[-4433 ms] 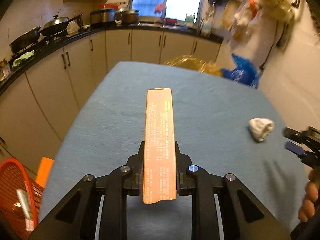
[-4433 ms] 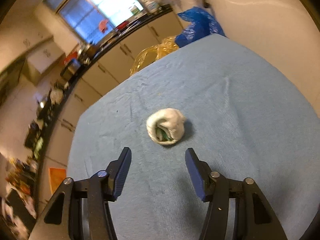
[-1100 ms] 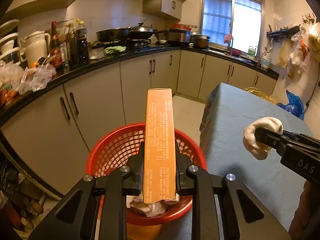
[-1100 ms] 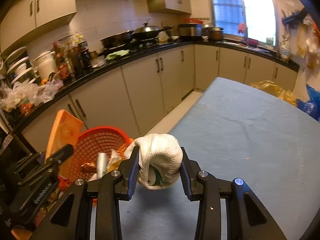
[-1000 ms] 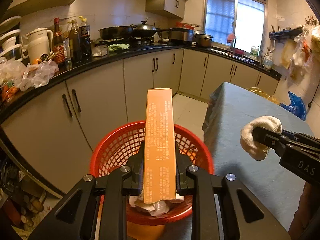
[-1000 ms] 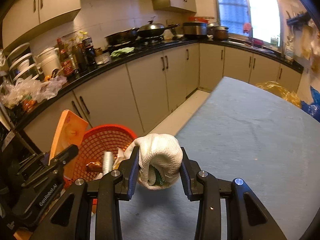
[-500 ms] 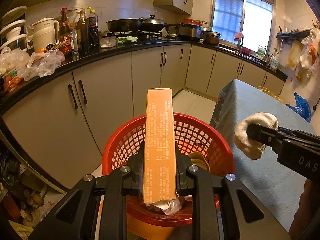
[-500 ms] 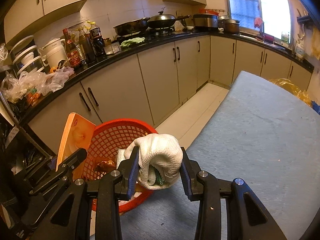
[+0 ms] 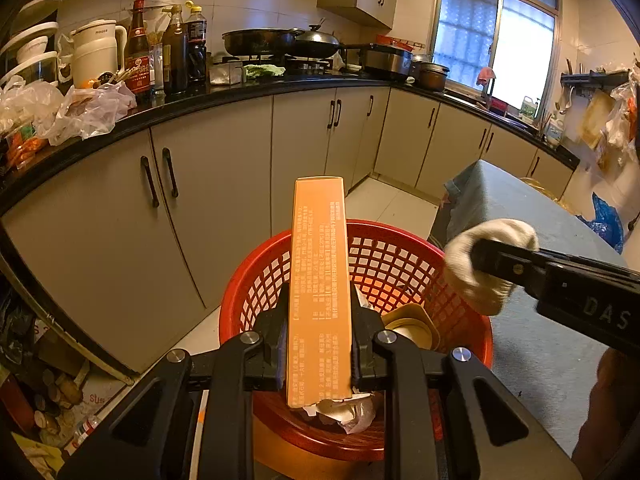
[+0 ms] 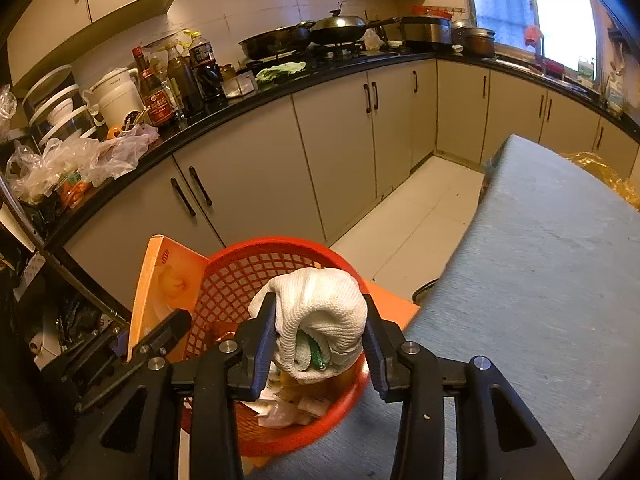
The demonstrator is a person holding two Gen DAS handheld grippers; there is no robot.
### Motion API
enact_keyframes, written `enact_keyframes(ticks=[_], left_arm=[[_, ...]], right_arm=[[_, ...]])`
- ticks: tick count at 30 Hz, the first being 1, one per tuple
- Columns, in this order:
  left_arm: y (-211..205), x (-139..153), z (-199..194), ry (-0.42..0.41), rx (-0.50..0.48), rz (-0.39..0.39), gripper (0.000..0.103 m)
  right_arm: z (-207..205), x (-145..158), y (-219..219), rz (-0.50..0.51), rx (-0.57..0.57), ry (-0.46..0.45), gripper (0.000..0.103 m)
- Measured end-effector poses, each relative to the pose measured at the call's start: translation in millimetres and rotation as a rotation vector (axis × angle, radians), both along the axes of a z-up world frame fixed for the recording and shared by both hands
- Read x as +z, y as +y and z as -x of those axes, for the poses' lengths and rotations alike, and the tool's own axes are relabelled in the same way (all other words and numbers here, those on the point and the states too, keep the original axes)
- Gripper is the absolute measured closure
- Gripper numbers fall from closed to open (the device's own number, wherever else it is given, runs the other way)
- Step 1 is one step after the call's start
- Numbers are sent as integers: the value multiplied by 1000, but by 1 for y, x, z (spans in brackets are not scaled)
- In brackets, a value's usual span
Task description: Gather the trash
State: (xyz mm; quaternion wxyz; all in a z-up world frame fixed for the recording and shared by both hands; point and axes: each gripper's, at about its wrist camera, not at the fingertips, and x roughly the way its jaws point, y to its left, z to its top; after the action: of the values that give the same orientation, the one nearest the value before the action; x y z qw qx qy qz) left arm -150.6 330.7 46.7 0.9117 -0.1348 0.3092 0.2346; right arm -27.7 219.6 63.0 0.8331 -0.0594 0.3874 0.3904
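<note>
My left gripper [image 9: 318,300] is shut on a long orange carton [image 9: 319,260], which stands over the red mesh basket [image 9: 400,256] on the floor. Crumpled paper and a cup lie inside the basket. My right gripper [image 10: 319,304] has a rolled white cloth wad [image 10: 320,304] between its pads, just above the basket's near rim [image 10: 248,276]. Its jaws are opening, and the pads still touch the wad. From the left wrist view the wad [image 9: 464,276] hangs over the basket's right rim. In the right wrist view the carton [image 10: 168,280] and left gripper [image 10: 160,336] sit at the basket's left.
The blue-covered table [image 10: 540,260] runs along the right, its corner next to the basket. Beige cabinets [image 9: 224,200] with a black counter full of bottles, bags and pans curve behind. An orange stand [image 10: 394,304] is under the basket. White floor tiles lie beyond.
Both grippers have moved forward and lower over the basket, which now looks larger and nearer. The right gripper's jaws have widened slightly around the wad. The carton stays gripped.
</note>
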Motion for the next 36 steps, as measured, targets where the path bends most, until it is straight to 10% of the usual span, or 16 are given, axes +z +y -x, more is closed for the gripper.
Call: enact_keyframes(ticks=[6, 11, 19, 36], left_arm=[[-5, 0, 1, -24, -33, -16, 49], [-10, 4, 3, -39, -33, -16, 45], [-17, 16, 27, -92, 49, -79, 13], [-44, 25, 62, -37, 243, -245, 2]], right_arm=[[-4, 1, 0, -27, 1, 27, 44], [-5, 6, -16, -41, -29, 24, 44], [15, 23, -40, 34, -101, -157, 21], [59, 19, -101, 168, -212, -344, 7]])
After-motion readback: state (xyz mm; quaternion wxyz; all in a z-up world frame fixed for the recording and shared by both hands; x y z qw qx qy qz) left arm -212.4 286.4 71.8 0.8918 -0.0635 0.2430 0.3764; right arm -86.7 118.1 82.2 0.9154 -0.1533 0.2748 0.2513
